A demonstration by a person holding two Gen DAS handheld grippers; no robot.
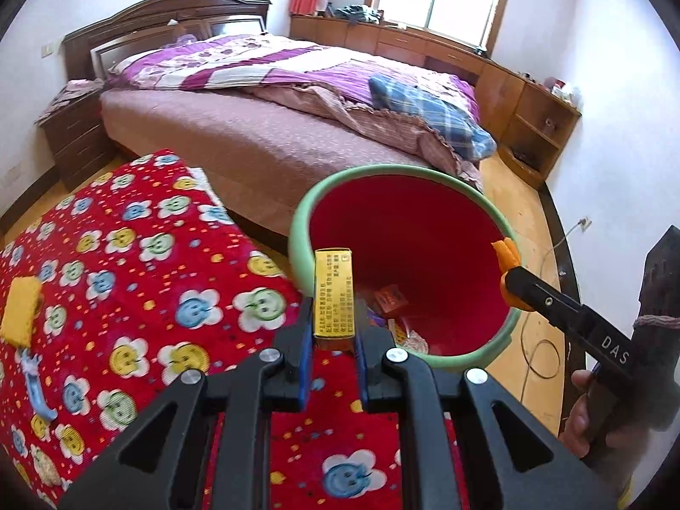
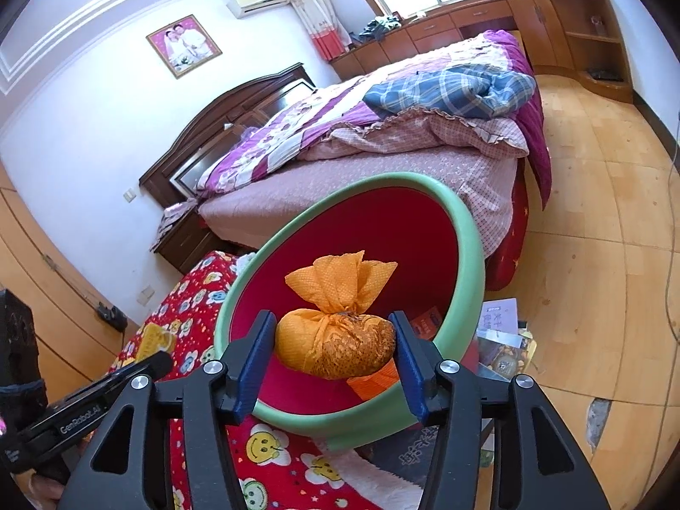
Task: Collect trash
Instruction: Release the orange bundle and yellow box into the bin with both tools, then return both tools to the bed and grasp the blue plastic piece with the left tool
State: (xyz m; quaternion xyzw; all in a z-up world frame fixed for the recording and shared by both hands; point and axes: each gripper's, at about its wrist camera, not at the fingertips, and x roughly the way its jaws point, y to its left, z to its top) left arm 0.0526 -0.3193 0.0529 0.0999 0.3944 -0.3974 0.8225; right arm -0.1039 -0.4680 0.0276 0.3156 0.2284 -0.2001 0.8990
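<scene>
A bin with a green rim (image 1: 297,221) and a red inside stands beside the red flowered blanket; it also shows in the right wrist view (image 2: 471,263). My left gripper (image 1: 333,340) is shut on a yellow box (image 1: 334,293) and holds it upright over the bin's near rim. My right gripper (image 2: 335,344) is shut on an orange tied bag (image 2: 335,340) over the bin's mouth; its tip and the bag show at the bin's right rim in the left wrist view (image 1: 508,255). Some wrappers (image 1: 391,297) lie in the bin's bottom.
A yellow packet (image 1: 21,318) and a blue strip (image 1: 36,386) lie on the red blanket (image 1: 127,276) at the left. A bed (image 1: 255,127) stands behind the bin. Papers (image 2: 501,331) lie on the wooden floor right of the bin. A cable (image 1: 539,357) runs on the floor.
</scene>
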